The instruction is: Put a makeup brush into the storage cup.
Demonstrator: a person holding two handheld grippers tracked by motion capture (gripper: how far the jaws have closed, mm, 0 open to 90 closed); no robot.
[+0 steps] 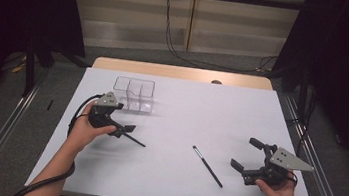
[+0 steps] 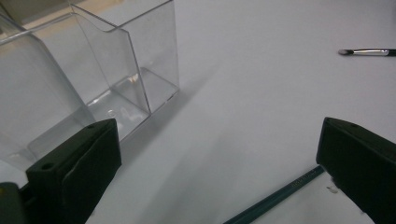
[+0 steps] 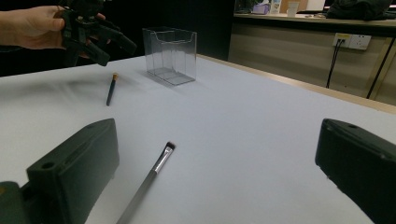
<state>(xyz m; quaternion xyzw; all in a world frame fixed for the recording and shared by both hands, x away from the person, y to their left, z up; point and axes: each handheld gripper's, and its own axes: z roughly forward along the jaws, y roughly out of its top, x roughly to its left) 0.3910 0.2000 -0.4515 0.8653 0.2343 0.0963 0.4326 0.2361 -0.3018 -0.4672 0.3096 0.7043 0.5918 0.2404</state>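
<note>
A dark green pencil (image 1: 134,140) lies on the white table (image 1: 185,114) just right of my left gripper (image 1: 125,130). In the left gripper view the pencil (image 2: 275,196) rests on the table between the wide jaws, close to the right one, and my left gripper (image 2: 219,135) is open and holds nothing. A slim make-up brush (image 1: 207,166) lies left of my right gripper (image 1: 245,153). That gripper (image 3: 217,135) is open too, with the brush (image 3: 149,179) on the table ahead of its left jaw.
A clear plastic organizer (image 1: 135,94) with several compartments stands behind my left gripper, close in the left gripper view (image 2: 93,70). In the right gripper view the organizer (image 3: 170,56), the pencil (image 3: 111,91) and the left gripper (image 3: 119,52) sit farther off.
</note>
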